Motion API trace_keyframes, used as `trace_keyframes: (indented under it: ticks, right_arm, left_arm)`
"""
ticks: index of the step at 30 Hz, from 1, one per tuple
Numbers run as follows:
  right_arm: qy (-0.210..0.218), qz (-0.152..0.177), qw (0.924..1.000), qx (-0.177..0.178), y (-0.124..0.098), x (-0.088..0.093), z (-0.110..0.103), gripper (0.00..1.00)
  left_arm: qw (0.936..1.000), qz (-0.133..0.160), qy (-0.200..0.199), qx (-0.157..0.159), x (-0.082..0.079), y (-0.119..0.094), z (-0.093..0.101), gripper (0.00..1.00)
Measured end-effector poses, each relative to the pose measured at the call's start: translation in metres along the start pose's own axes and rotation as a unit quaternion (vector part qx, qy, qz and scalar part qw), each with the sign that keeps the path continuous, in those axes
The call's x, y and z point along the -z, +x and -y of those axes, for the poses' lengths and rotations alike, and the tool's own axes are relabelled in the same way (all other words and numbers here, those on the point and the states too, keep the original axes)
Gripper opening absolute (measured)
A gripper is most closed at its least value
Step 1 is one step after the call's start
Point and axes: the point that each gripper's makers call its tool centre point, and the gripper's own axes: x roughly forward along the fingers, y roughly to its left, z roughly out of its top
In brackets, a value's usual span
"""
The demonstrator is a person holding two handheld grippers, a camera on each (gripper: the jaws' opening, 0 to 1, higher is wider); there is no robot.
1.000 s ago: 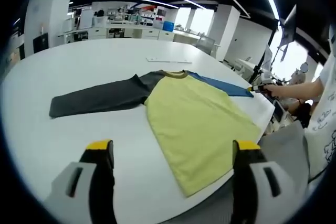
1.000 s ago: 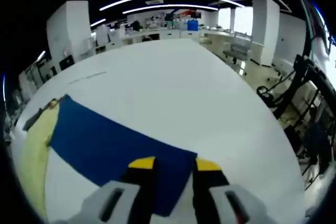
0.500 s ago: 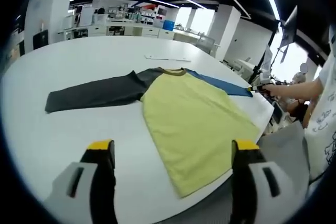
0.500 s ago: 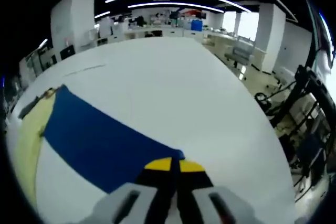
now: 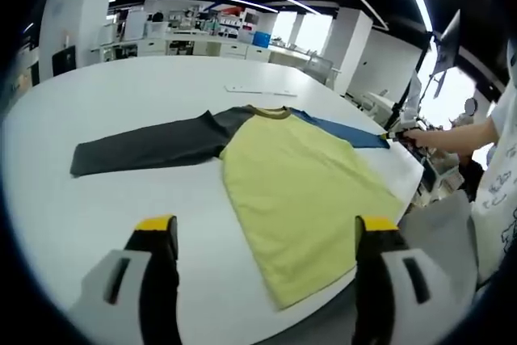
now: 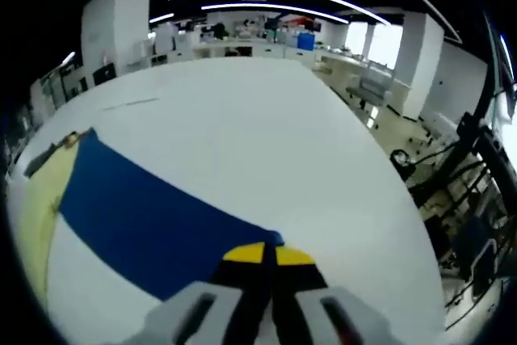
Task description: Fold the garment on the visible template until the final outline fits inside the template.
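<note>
Nearest, the left gripper hovers with jaws spread wide, holding nothing. Beyond it, one shirt lies flat on the white table, grey sleeve toward nine o'clock. Farther, the right gripper pinches the blue sleeve cuff.
</note>
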Motion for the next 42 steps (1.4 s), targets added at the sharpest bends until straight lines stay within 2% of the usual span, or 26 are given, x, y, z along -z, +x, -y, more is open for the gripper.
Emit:
trace_keyframes:
  ticks: [4, 5, 10, 12, 14, 16, 17, 19, 21, 24, 26, 28, 30, 32, 33, 36, 39, 40, 42]
  right_arm:
    - [-0.017, -0.017, 0.9997, 0.003, -0.001, 0.000, -0.002, 0.00]
    - [-0.033, -0.023, 0.9992, 0.005, -0.002, 0.001, -0.003, 0.00]
    - [-0.028, -0.044, 0.9986, 0.008, -0.006, -0.001, -0.008, 0.00]
    - [-0.039, -0.034, 0.9987, -0.003, -0.007, -0.010, -0.017, 0.00]
    - [-0.032, -0.025, 0.9991, -0.015, -0.018, -0.017, -0.032, 0.00]
    - [-0.016, -0.009, 0.9995, -0.025, -0.022, -0.025, -0.037, 0.00]
    - [0.006, -0.001, 0.9993, -0.036, -0.025, -0.031, -0.041, 0.00]
    - [0.024, 0.008, 0.9983, -0.053, -0.029, -0.040, -0.049, 0.00]
    - [0.031, 0.032, 0.9970, -0.064, -0.040, -0.056, -0.059, 0.00]
    - [0.059, 0.061, 0.9919, -0.094, -0.060, -0.073, -0.082, 0.00]
    - [0.069, 0.070, 0.9881, -0.118, -0.074, -0.082, -0.101, 0.00]
    - [0.049, 0.078, 0.9861, -0.138, -0.079, -0.090, -0.112, 0.00]
    - [0.052, 0.082, 0.9861, -0.134, -0.088, -0.095, -0.118, 0.00]
    - [0.065, 0.093, 0.9823, -0.149, -0.099, -0.104, -0.130, 0.00]
    - [0.075, 0.102, 0.9786, -0.163, -0.109, -0.112, -0.141, 0.00]
    - [0.074, 0.116, 0.9725, -0.188, -0.123, -0.131, -0.158, 0.00]
    - [0.065, 0.126, 0.9675, -0.210, -0.135, -0.144, -0.183, 0.00]
    - [0.064, 0.124, 0.9669, -0.213, -0.137, -0.149, -0.192, 0.00]
    - [0.062, 0.128, 0.9626, -0.231, -0.140, -0.160, -0.208, 0.00]
  left_arm:
    - [1.0000, 0.008, -0.004, 0.001, -0.004, 0.004, 0.001, 0.87]
    - [1.0000, 0.008, -0.003, 0.003, -0.005, 0.005, 0.002, 0.87]
    - [0.9997, 0.022, -0.001, 0.005, -0.011, 0.008, 0.004, 0.87]
    - [0.9997, 0.025, 0.001, 0.008, -0.012, 0.007, 0.006, 0.86]
    - [0.9996, 0.024, 0.009, 0.008, -0.012, 0.007, 0.006, 0.86]
    - [0.9995, 0.014, 0.027, 0.010, -0.009, 0.007, 0.007, 0.86]
    - [0.9993, 0.015, 0.032, 0.013, -0.009, 0.008, 0.008, 0.86]
    - [0.9991, 0.019, 0.034, 0.018, -0.011, 0.008, 0.010, 0.86]
    - [0.9989, 0.026, 0.031, 0.022, -0.013, 0.009, 0.009, 0.86]
    - [0.9988, 0.022, 0.032, 0.030, -0.012, 0.013, 0.013, 0.86]
    - [0.9981, 0.011, 0.048, 0.038, -0.010, 0.016, 0.016, 0.85]
    - [0.9971, 0.012, 0.061, 0.045, -0.015, 0.019, 0.019, 0.84]
    - [0.9964, 0.014, 0.065, 0.053, -0.020, 0.021, 0.022, 0.84]
    - [0.9957, 0.010, 0.069, 0.062, -0.022, 0.022, 0.025, 0.84]
    - [0.9942, 0.011, 0.083, 0.067, -0.026, 0.023, 0.026, 0.84]
    - [0.9929, 0.015, 0.091, 0.075, -0.032, 0.022, 0.028, 0.84]
    - [0.9891, 0.010, 0.113, 0.094, -0.030, 0.024, 0.029, 0.84]
    - [0.9869, -0.006, 0.136, 0.087, -0.025, 0.025, 0.025, 0.85]
    - [0.9850, -0.002, 0.148, 0.089, -0.024, 0.026, 0.022, 0.86]
